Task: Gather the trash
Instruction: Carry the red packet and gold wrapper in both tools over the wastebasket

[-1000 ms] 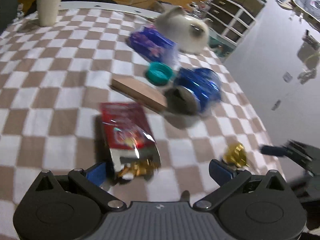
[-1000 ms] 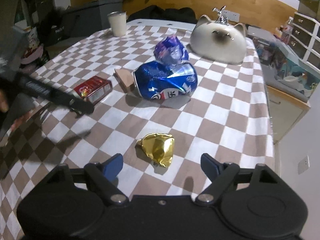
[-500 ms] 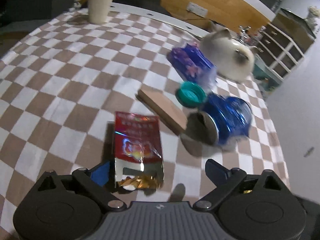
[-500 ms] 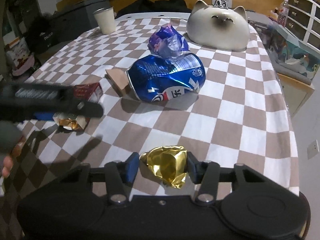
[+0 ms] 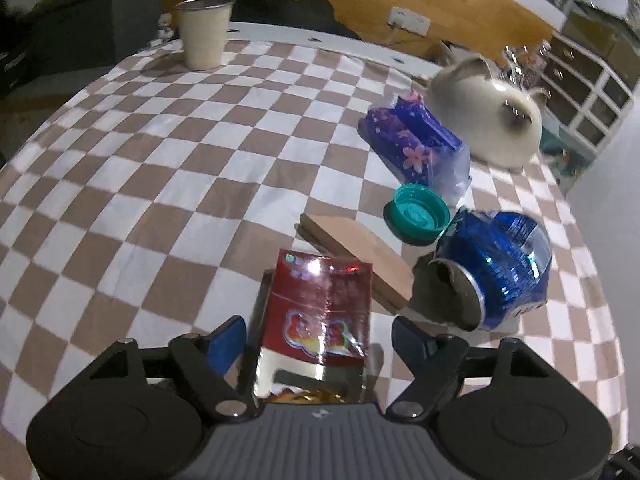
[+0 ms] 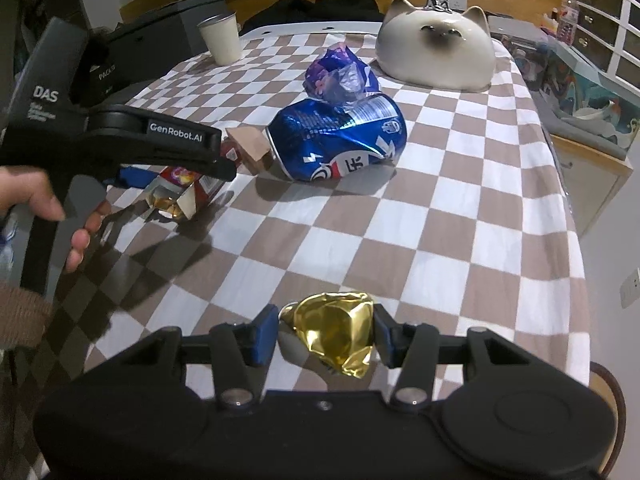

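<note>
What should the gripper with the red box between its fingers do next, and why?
Probably finish closing, then lift. The left gripper straddles the red box and its jaws are closing, with gaps still visible on both sides, so it has no grip yet.

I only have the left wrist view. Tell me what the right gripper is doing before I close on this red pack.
Observer: The right gripper has its pads against both sides of a crumpled gold foil wrapper.
Operator: Report what lies beyond that foil.
Observer: Only bare checkered cloth lies between the foil and the blue can.
Operator: Check my pack from the side.
Observer: The red pack lies flat on the cloth, open end showing gold foil. The left gripper is closing around it, with its pads not yet touching.
</note>
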Available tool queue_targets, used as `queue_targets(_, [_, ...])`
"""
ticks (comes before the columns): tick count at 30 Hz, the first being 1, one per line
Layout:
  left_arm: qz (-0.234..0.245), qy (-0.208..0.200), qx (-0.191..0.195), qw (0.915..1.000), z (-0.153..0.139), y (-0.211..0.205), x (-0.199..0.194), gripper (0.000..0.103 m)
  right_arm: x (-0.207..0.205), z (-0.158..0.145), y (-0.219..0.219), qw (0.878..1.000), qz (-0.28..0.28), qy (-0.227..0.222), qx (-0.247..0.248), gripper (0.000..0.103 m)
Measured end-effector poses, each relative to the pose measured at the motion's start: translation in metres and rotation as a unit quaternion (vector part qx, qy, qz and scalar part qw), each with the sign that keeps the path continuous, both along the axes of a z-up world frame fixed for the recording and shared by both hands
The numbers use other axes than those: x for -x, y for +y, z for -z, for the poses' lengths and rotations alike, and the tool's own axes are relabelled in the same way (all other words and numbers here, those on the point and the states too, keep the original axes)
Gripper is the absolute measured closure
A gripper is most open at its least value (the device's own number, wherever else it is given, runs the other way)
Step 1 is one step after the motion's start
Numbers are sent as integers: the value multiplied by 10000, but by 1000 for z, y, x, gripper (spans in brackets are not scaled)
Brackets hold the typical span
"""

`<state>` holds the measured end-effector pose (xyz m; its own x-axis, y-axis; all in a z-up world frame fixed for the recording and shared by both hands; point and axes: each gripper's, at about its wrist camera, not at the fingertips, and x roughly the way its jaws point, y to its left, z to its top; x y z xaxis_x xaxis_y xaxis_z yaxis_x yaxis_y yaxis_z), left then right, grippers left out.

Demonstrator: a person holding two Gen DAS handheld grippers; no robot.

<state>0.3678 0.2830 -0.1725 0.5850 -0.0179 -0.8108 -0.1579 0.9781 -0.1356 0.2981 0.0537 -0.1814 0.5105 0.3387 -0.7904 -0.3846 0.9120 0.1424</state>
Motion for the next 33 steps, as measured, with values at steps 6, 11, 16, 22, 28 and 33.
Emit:
queue_targets(6, [341,45,-229,9991,-2,-1,-1,50,3,-5,-3,10000,17,-13,-49,52])
queue_targets(11, [463,81,-142,9988,-4,-7,19,51,4,-12,-5,9999,69,-62,-84,52])
queue_targets(16, [467,91,-74,9988,-12,-14,50,51,11,-22,-10,9998,104,-125,-111,52])
queue_targets(22, [350,-43,-154,9993,-30,-20,90,51,23,-33,-17,9996,165,-179,-150,52])
queue_targets(28, [272,-187,-169,9993,-50,-26,126,51,40,-46,-25,9993,191,-247,-183,52])
queue_targets(33, [199,-306,-170,9992,-67,-33,157,51,57,-59,-31,9990,176,-348,-208,52])
